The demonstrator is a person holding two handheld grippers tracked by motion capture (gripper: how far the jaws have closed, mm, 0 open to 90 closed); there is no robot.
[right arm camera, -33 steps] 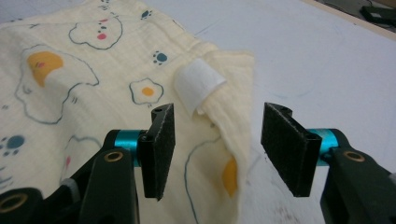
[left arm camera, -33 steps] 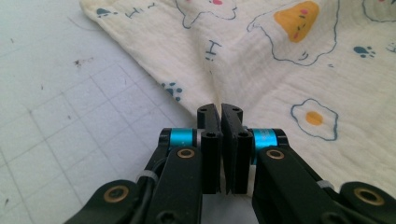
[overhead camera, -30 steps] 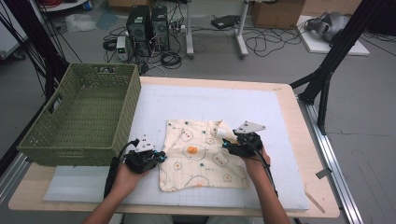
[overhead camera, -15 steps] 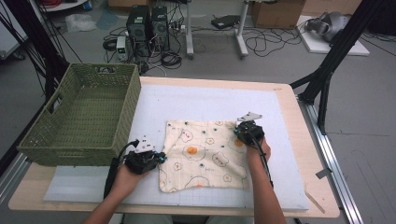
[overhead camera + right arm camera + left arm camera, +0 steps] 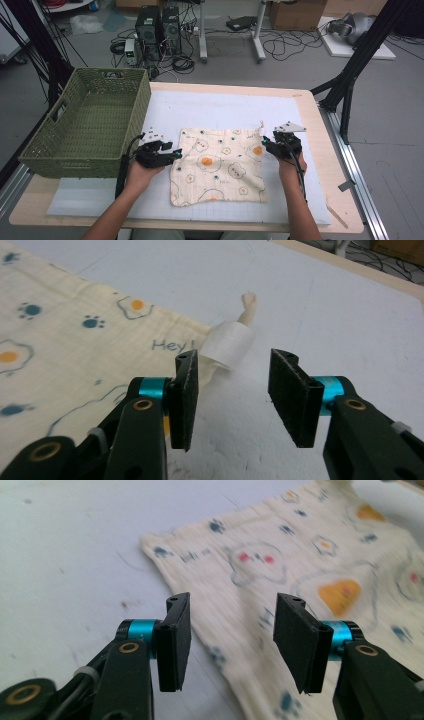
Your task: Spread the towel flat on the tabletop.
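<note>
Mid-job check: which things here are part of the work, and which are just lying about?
In the job: patterned cloth, left gripper, right gripper, both open beside its edges; green basket possibly next.

Lying about: computer towers, floor cables, cardboard box.

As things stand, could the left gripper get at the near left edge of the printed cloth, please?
Probably yes. The left gripper sits right beside the cloth, its jaws having just opened, with that edge lying flat on the white mat and nothing between.
</note>
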